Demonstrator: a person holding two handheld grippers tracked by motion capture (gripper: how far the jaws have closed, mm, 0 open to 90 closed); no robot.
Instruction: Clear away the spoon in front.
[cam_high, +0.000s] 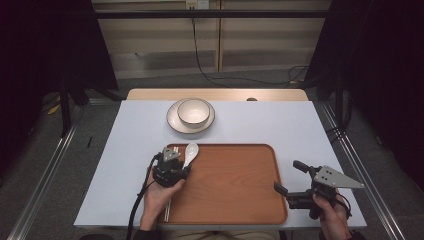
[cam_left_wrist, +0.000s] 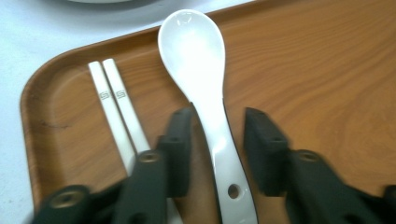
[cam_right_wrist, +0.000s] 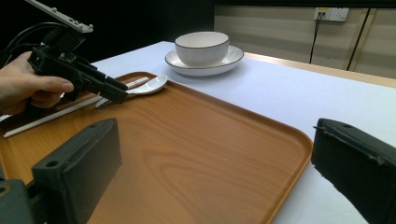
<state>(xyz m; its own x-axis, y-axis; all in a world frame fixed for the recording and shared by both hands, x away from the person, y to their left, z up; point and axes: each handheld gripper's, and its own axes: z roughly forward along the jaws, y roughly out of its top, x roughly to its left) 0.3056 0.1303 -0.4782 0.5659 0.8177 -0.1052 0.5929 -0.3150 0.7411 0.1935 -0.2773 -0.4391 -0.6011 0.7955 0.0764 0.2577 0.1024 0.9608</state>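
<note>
We see the left gripper (cam_left_wrist: 217, 126) low over the near-left corner of the wooden tray (cam_high: 240, 185), its jaws parted to a narrow gap with the handle of the white spoon (cam_left_wrist: 205, 93) lying between them. The left jaw sits right against the handle's edge and the right jaw stands a little off it, so the pads do not press on the spoon; it rests flat on the tray. The spoon's bowl lies just ahead of the jaw tips, pointing toward the tray's far rim, and the hole at the handle's end sits back between the jaws, close to the gripper's body. Just to the left of the left jaw lie two white chopsticks (cam_left_wrist: 116, 107), side by side, running under that jaw and back toward the person's left hand (cam_high: 157, 197). Ahead of this gripper, beyond the tray's rim, a white bowl (cam_high: 193, 111) stands on a plate (cam_high: 172, 120) on the pale tabletop (cam_high: 280, 122). The right gripper (cam_high: 290, 177) is held off the tray's right edge, well apart from the spoon, with its jaws spread wide and nothing between them; in its own view the tray's right rim lies between the two jaws.
</note>
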